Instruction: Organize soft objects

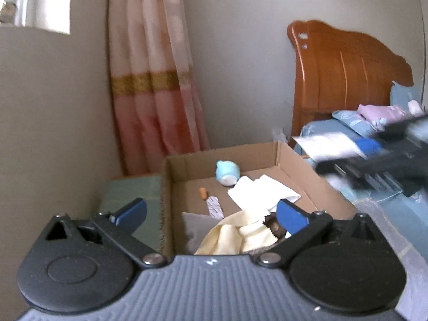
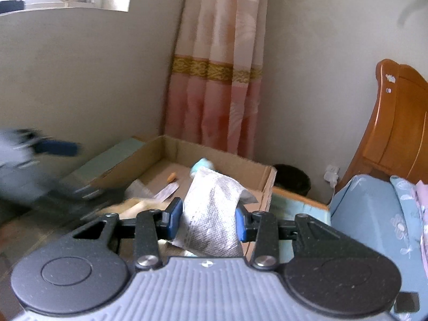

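My left gripper point(image 1: 211, 214) stands wide open over the near end of a cardboard box point(image 1: 294, 157), with nothing between its blue pads. Just under it lies a crumpled cream cloth point(image 1: 238, 236) on a grey cloth point(image 1: 198, 227). Farther in the box are a light-blue plush toy point(image 1: 226, 174), a white sheet point(image 1: 263, 192) and a small orange piece point(image 1: 203, 193). My right gripper point(image 2: 210, 220) is shut on a grey-white soft pouch point(image 2: 211, 214), held above the box point(image 2: 264, 187). In the left wrist view that pouch point(image 1: 329, 144) shows blurred at the right.
A bed with blue bedding point(image 2: 369, 219) and a wooden headboard point(image 1: 345, 75) lies to the right. A pink curtain point(image 1: 152, 80) hangs behind the box. A green flat box point(image 1: 128, 192) rests at its left, and a dark bin point(image 2: 291, 179) stands in the corner.
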